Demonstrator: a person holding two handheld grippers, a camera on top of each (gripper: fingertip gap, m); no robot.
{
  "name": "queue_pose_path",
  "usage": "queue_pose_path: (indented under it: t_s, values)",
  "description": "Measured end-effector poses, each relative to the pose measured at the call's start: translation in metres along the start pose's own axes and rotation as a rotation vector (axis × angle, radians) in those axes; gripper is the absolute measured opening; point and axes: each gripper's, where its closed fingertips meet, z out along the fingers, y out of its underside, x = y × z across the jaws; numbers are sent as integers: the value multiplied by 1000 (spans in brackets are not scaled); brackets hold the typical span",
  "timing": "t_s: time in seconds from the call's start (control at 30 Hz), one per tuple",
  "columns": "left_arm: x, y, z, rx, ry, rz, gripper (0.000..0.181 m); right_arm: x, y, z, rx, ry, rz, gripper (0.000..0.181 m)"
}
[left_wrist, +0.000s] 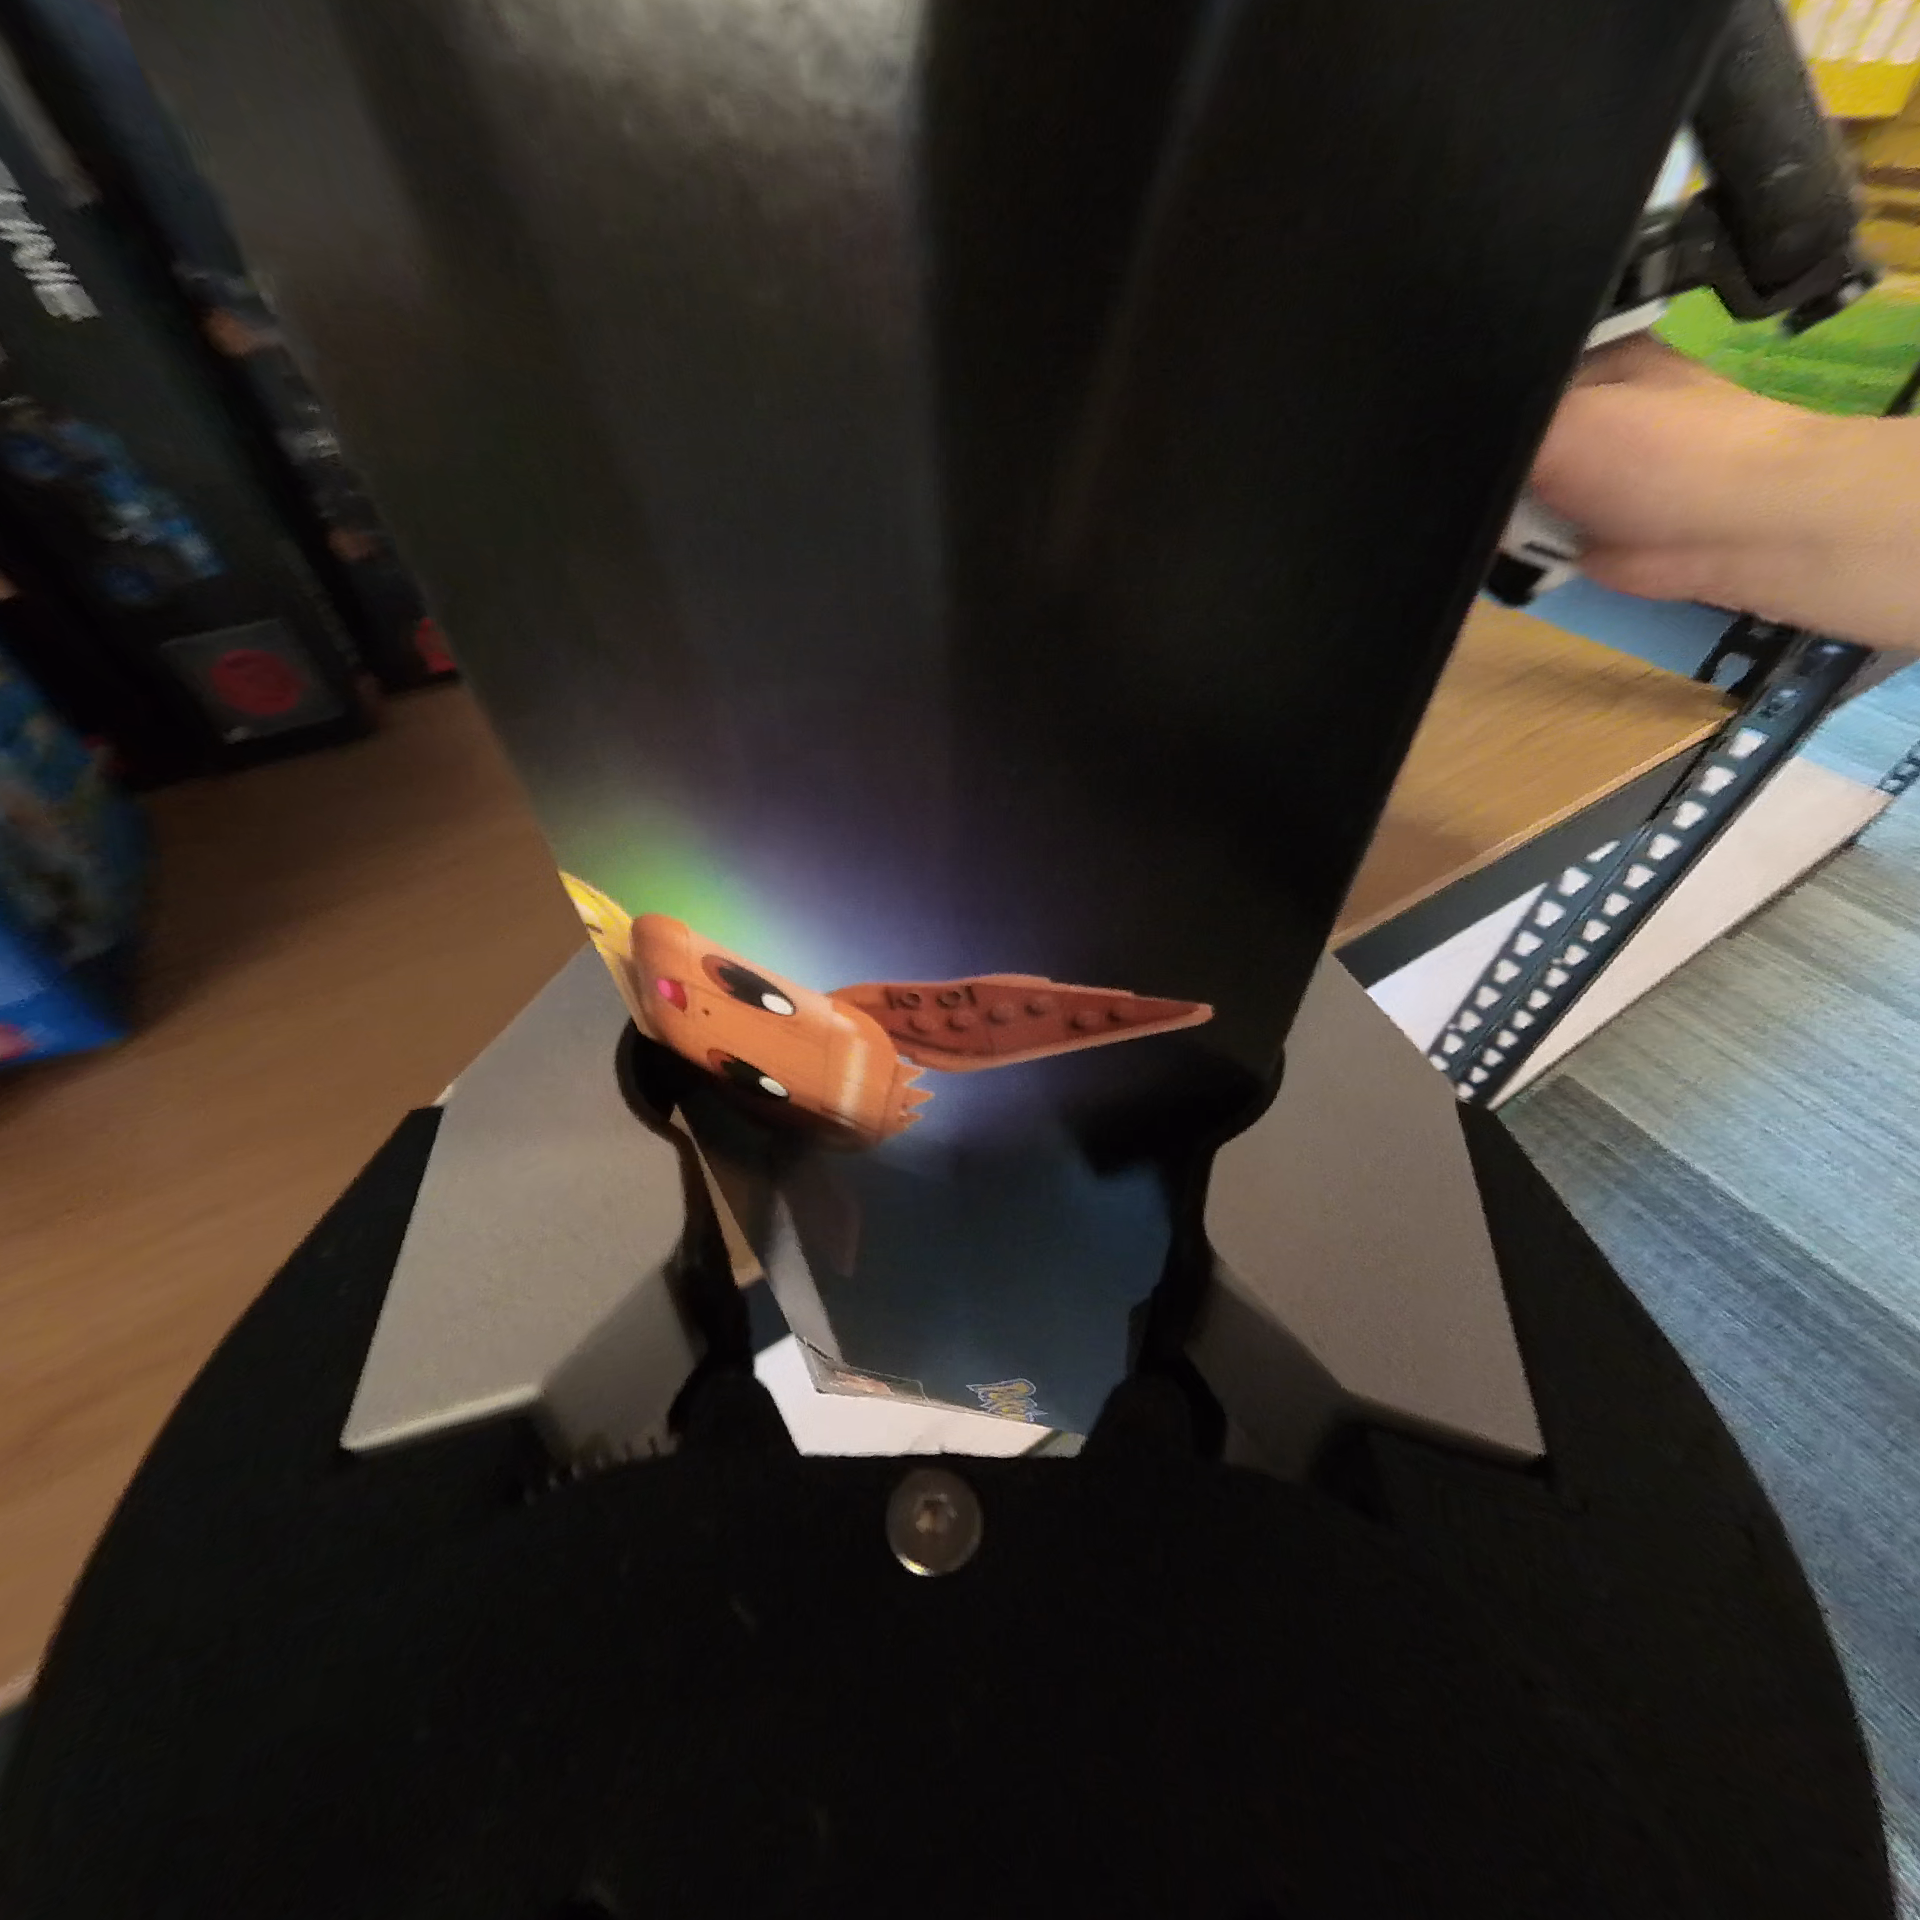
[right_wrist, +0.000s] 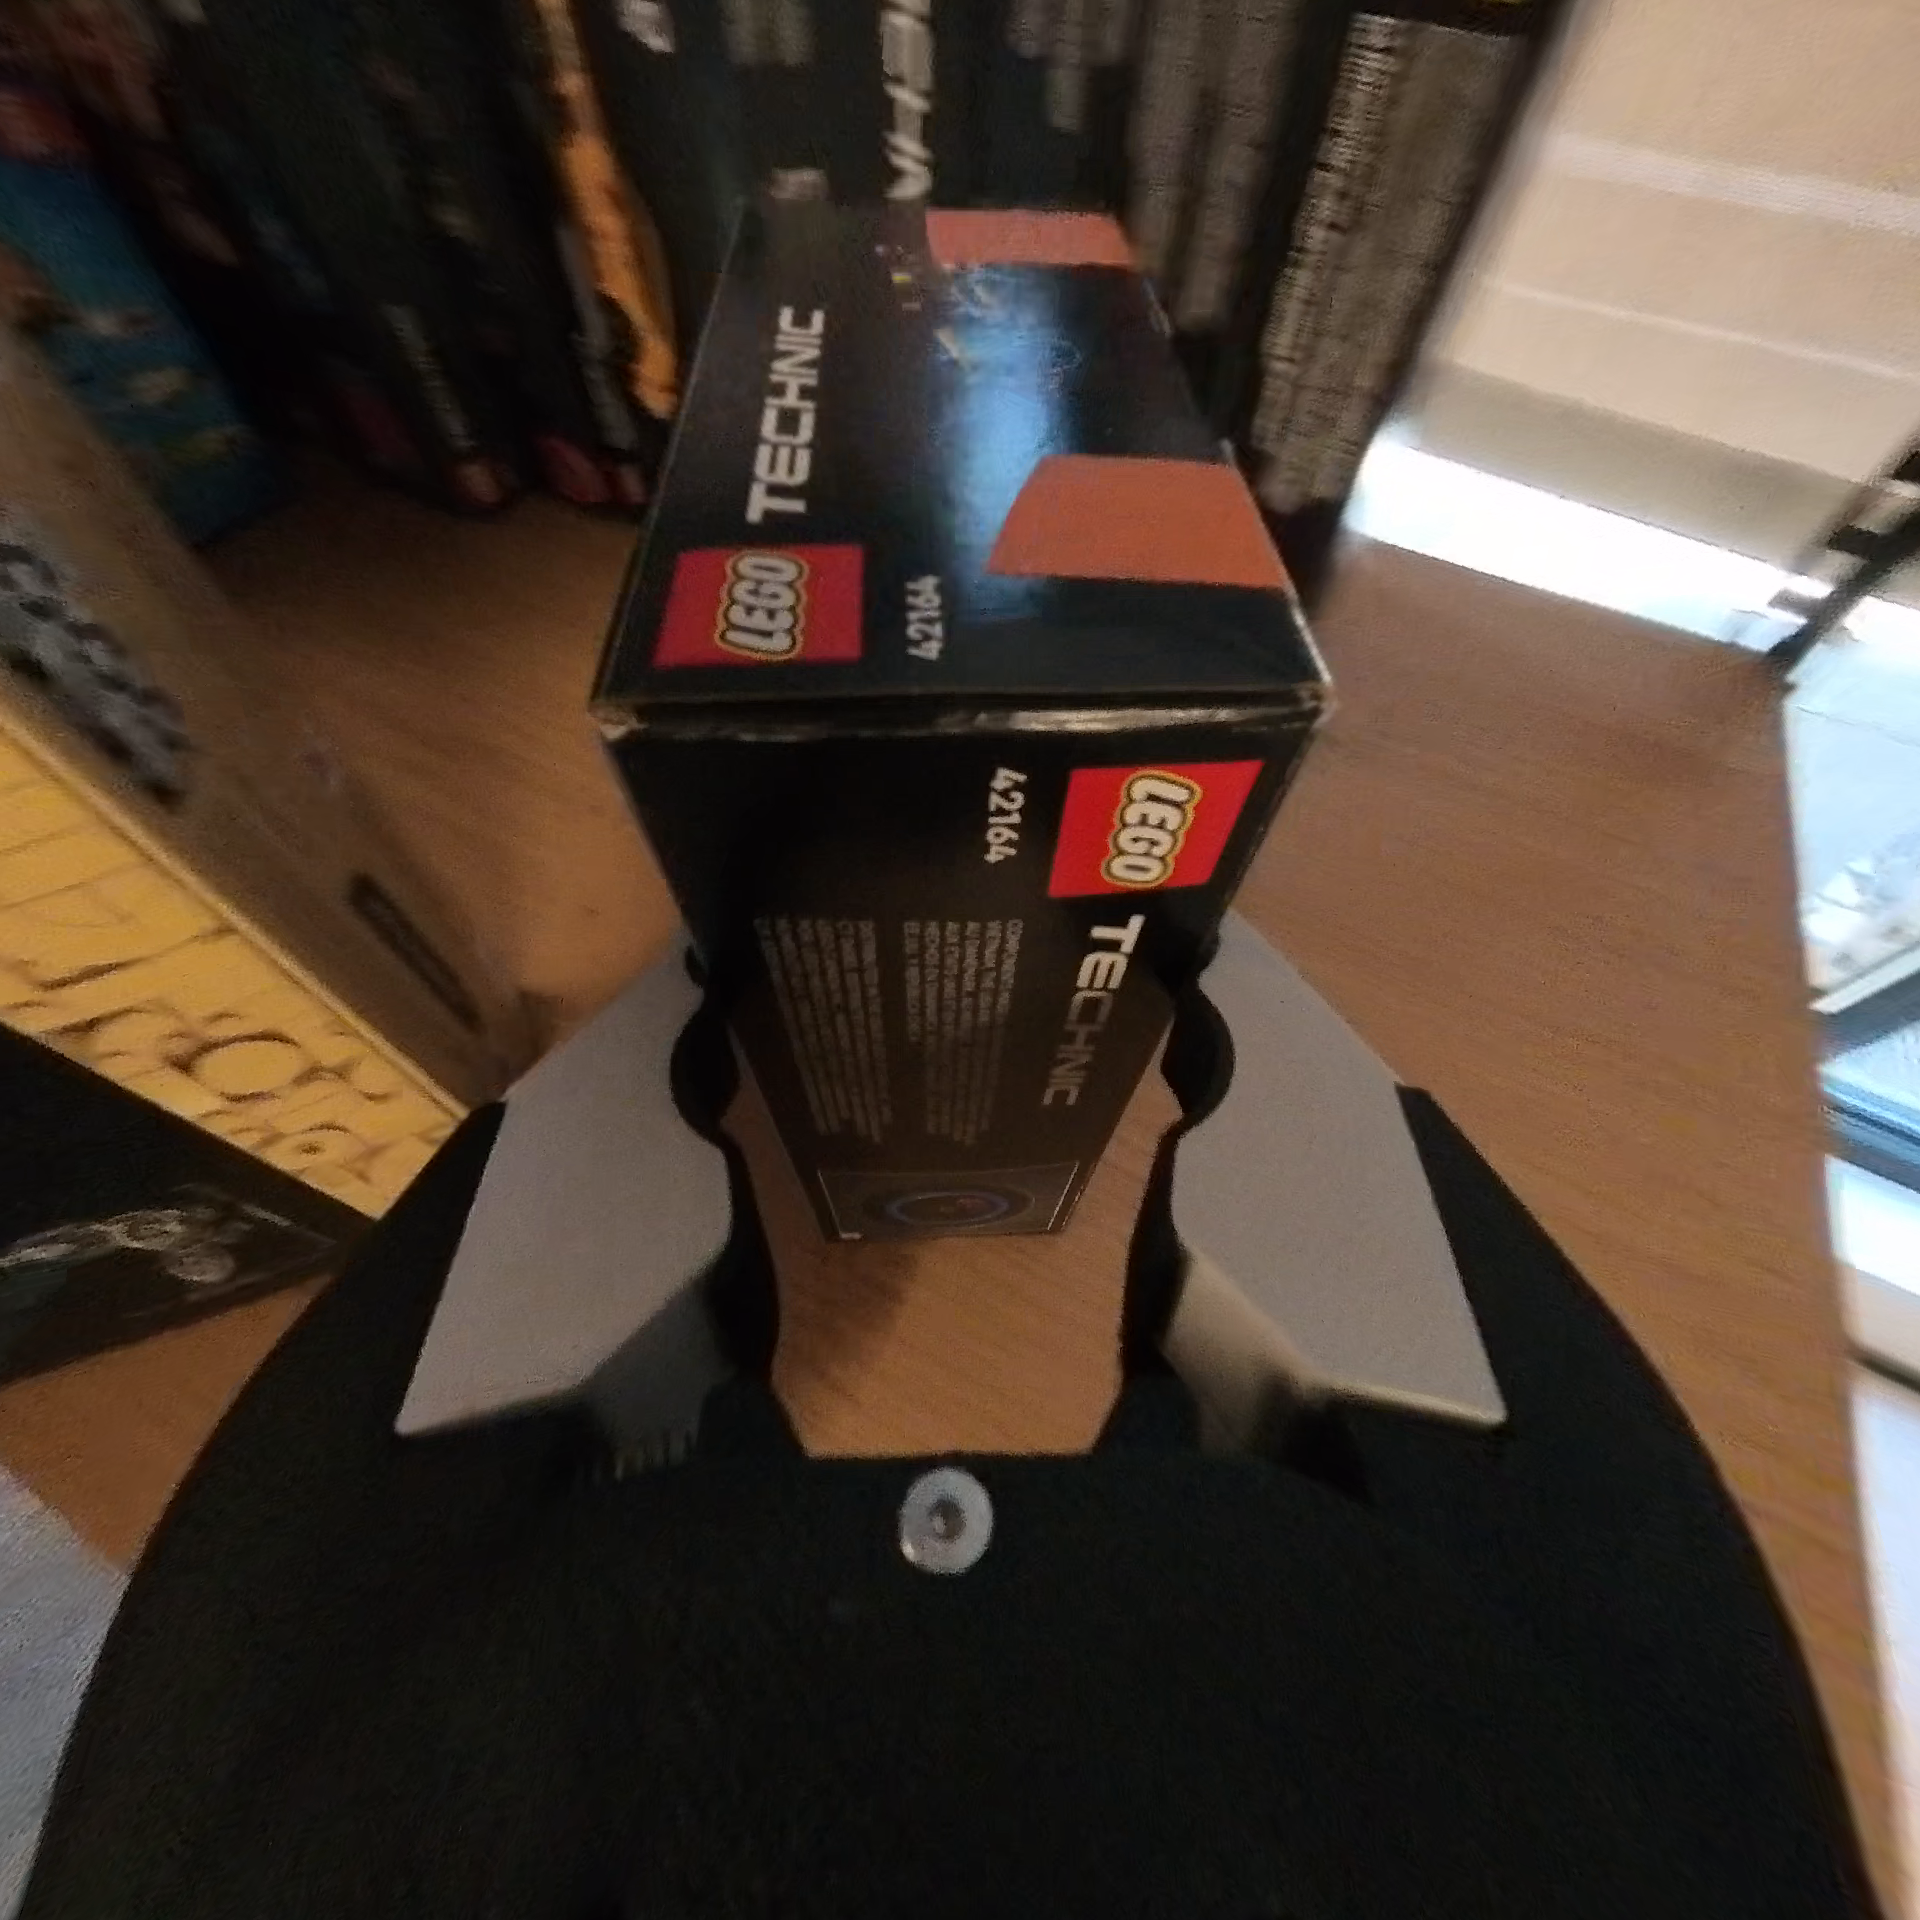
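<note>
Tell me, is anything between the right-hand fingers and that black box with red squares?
Nothing visible. The black cardboard box with red logo squares already sits between the right gripper's grey fingers, both pressed against its sides above the wooden shelf.

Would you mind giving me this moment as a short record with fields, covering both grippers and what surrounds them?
left gripper: shut on tall black box printed with an orange brick-built animal face
right gripper: shut on black toy box with red logo squares
surface: wooden shelf
background: row of upright boxes behind the black toy box
also visible: a person's hand at right in left wrist view
</note>
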Motion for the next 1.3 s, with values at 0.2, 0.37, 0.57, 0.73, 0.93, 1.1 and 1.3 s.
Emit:
queue_pose_path:
  t_s: [0.2,0.37,0.57,0.73,0.93,1.1,1.3]
  values:
    - [-21,8,-31,-6,-89,-13,105,-105,-34,66,12,-151,-54,83]
    - [-48,17,-66,-23,-205,-42,105,-177,-66,128,57,-283,-68,83]
    - [-76,25,-98,-24,-306,-63,105,-255,-66,179,-30,-450,61,92]
    - [-82,27,-103,-22,-314,-65,105,-267,-60,179,35,-608,59,77]
    - [-82,27,-103,-25,-301,-61,106,-286,-49,198,28,-703,-220,87]
    - [-82,27,-103,-20,-298,-59,105,-312,-55,215,10,-647,-271,82]
    - [-82,28,-103,-18,-302,-61,106,-339,-60,209,0,-740,-94,63]
